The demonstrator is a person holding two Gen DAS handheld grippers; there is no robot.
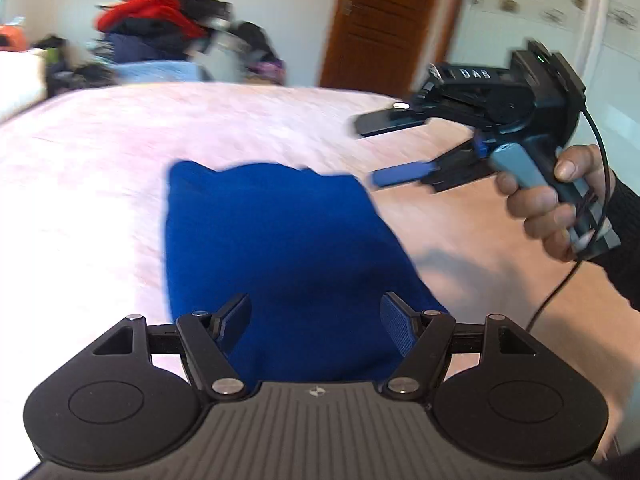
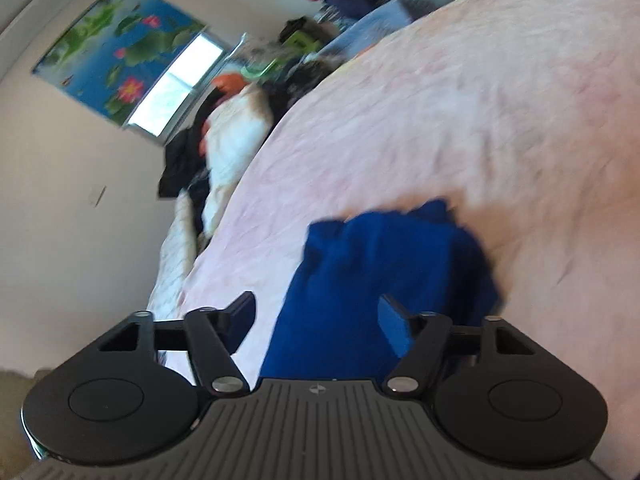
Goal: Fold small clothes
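Blue garment (image 1: 280,240) on bed (image 1: 100,168): soft, light, limp, likely slides; best take at far corners. Left tongs (image 1: 316,326) wide, empty; right tongs (image 2: 318,326) wide, empty.

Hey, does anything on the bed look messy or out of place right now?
The blue garment lies alone on the pink bedspread, its far edge bunched and uneven rather than squarely folded. Beyond the bed, a clothes pile sits heaped and untidy. Nothing looks spilled or damaged.

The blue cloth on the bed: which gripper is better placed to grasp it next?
Probably the left gripper: open, with the blue cloth centred between its fingers. The right gripper, also open, sits off to the side.
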